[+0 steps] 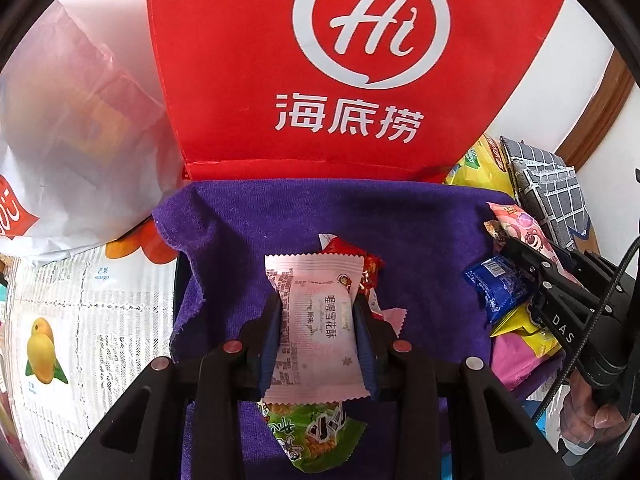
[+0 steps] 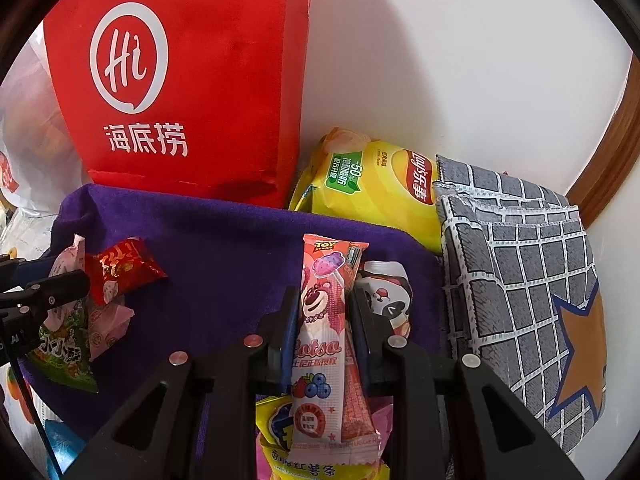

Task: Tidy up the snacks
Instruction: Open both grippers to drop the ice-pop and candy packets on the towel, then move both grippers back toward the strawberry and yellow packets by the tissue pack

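My left gripper (image 1: 316, 308) is shut on a pale pink-white snack packet (image 1: 316, 320) above the purple towel (image 1: 420, 248). A red candy packet (image 1: 360, 260) lies just beyond it and a green packet (image 1: 316, 436) below it. My right gripper (image 2: 322, 304) is shut on a long pink Lotso bear packet (image 2: 320, 320). A panda packet (image 2: 388, 296) lies to its right and a yellow packet (image 2: 276, 420) under it. The right gripper also shows in the left wrist view (image 1: 520, 256), beside a blue packet (image 1: 496, 288).
A red Haidilao bag (image 1: 320, 80) stands behind the towel against the white wall. A white plastic bag (image 1: 60, 140) sits at the left. A yellow chips bag (image 2: 372, 184) and a folded grey checked cloth (image 2: 520, 272) are at the right. A fruit-print tablecloth (image 1: 80, 320) lies underneath.
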Tool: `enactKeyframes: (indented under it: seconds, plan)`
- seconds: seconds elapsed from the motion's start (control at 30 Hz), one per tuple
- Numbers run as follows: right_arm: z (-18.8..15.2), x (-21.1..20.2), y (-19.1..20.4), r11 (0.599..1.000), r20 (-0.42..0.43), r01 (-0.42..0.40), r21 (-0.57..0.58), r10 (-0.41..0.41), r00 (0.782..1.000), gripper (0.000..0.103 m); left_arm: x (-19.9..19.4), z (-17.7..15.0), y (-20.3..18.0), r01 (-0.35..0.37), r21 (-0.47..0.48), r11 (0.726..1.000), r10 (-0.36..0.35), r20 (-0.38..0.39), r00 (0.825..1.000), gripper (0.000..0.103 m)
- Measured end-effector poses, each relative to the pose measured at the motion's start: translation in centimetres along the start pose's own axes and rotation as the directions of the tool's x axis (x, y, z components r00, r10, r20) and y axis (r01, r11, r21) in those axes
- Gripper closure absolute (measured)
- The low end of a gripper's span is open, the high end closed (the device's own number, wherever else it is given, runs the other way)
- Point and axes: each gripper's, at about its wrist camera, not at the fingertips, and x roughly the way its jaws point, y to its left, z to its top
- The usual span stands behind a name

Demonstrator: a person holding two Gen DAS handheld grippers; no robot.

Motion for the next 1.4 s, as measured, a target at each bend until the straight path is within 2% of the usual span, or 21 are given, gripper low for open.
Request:
enactKeyframes:
  seconds: [0.47,0.6,0.73,0.97,1.1,1.4]
  plan:
    - [0.1,0.4,0.3,1.000,-0.009,-0.012,-0.028,0.012,1.000,0.077,0.2,0.0,-0.3,-0.007,0.021,1.000,0.007,-0.006,1.000,0.067]
    - [0.1,0.1,0.6,0.999,0.003,-0.010,-0.038,0.010,1.000,0.071,0.2,-0.1,-0.5,-0.006,0.033,0.999,0.006,-0.016,1.000,0.065]
    - [0.2,-0.8,0.7,0.999,0.033,-0.008,-0.035,0.009,0.999,0.054,0.0,0.0,-0.8,-0.002,0.039,0.999,0.002,-0.014,1.000,0.051]
    - [0.3,-2.3,0.8,1.000,0.067,0.014,-0.024,-0.012,0.998,0.040,-1.7,0.1,-1.5,0.012,0.066,0.998,-0.013,0.018,1.000,0.039]
    - [0.3,-3.6,0.9,1.000,0.065,0.003,-0.003,-0.003,0.998,0.038,-2.8,0.0,-1.8,0.018,0.078,0.997,-0.021,0.035,0.999,0.037]
    - [-0.5,-8.0,0.5,0.998,0.094,0.059,0.002,-0.059,0.994,0.038,-6.6,-0.4,-2.6,0.027,0.100,0.995,-0.036,0.087,0.996,0.036]
